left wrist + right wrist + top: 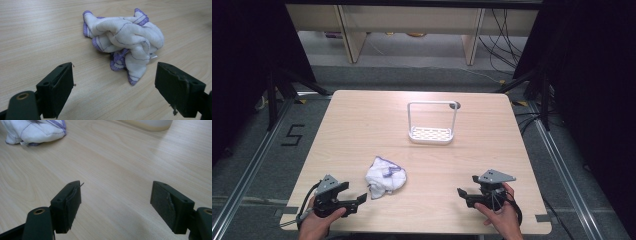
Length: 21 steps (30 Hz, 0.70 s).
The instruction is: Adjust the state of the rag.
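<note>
White cloth: a crumpled white cloth (385, 177) with purple stitched edging lies bunched on the wooden table (362, 125), in the lower centre-left of the high view. In the left gripper view it sits in the upper middle of the frame, ahead of the jaws and apart from them.
Likely task thing: none is stated; judging by the layout, the cloth is the thing to be handled, perhaps with the rack.
Left gripper: the left gripper (354, 201) is at the lower left of the high view, just beside the cloth. Its jaws are spread wide and grasp nothing.
Right gripper: the right gripper (466, 193) is at the lower right of the high view, well apart from the cloth. Its jaws are also spread wide, with bare table between them.
Rack: a white rack (432, 123) with a tall looped frame and a perforated base stands upright in the upper centre of the high view, well apart from the cloth.
Risk, pinch: the cloth is a loose knot of folds, so a grasp on an outer lobe may lift one layer and let the rest unfurl or drag.
Risk, approach: jaws coming in low could push the bundle across the smooth table rather than close around it.
Risk, rack: it looks light, and a trailing cloth could tip or shift it.
</note>
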### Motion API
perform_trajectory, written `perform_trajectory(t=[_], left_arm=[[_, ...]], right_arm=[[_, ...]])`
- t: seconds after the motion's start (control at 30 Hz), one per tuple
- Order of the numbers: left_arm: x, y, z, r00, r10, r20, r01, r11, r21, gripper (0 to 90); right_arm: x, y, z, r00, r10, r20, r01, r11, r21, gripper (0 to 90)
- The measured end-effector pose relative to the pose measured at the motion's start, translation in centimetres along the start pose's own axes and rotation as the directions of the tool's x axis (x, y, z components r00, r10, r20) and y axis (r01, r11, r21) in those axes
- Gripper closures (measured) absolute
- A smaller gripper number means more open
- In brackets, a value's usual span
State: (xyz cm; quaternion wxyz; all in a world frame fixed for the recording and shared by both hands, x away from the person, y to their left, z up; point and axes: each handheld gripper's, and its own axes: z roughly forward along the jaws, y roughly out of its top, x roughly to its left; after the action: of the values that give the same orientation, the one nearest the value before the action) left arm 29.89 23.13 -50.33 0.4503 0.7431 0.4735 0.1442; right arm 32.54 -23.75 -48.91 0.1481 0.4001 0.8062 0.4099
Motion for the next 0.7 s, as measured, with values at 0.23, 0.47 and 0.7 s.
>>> perform_trajectory(t=[0.23,0.47,0.7], left_arm=[[0.0,0.0,0.0,1.0000,-0.009,0.001,0.009,1.0000,-0.003,14.8],[0.3,0.2,-0.2,0.9999,-0.010,-0.010,0.010,0.9999,-0.009,14.8],[1.1,0.4,-0.9,0.9992,-0.023,-0.035,0.022,0.9994,-0.026,14.8]], right_arm=[[0.1,0.1,-0.1,1.0000,0.005,-0.004,-0.005,1.000,-0.007,27.4],[1.5,1.1,0.3,0.9986,-0.015,-0.051,0.013,0.999,-0.037,30.7],[5.0,4.0,2.0,0.9771,-0.095,-0.190,0.083,0.994,-0.072,35.3]])
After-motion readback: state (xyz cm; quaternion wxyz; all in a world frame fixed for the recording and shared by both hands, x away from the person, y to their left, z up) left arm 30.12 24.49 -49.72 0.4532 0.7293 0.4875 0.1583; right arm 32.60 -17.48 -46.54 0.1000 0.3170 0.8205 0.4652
